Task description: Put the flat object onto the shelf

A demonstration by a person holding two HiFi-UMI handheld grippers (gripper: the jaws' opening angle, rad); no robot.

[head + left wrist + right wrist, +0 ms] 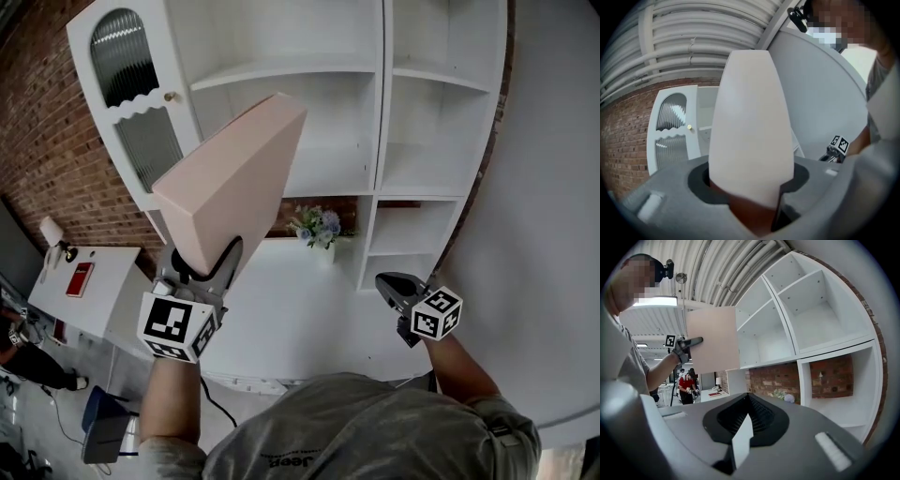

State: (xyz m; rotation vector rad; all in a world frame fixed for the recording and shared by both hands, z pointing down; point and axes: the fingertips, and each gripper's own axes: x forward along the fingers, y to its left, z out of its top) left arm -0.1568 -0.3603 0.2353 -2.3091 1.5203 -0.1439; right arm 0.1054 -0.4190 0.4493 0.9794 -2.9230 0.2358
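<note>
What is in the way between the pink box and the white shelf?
Nothing visible. The pink flat box, held in the left gripper's jaws, faces open, empty white shelf compartments. The little flowers sit lower down, out of the path.

We see a white shelf unit (281,73) filling the upper half of the head view, its arched glass door (131,94) at upper left. Below it, mid-frame, runs a white counter (300,309). A small pot of flowers (319,228) stands on it in the brick-backed niche. At the left edge we find a low white table (108,291) carrying a red flat item (80,278) and a small white lamp (52,232).
</note>
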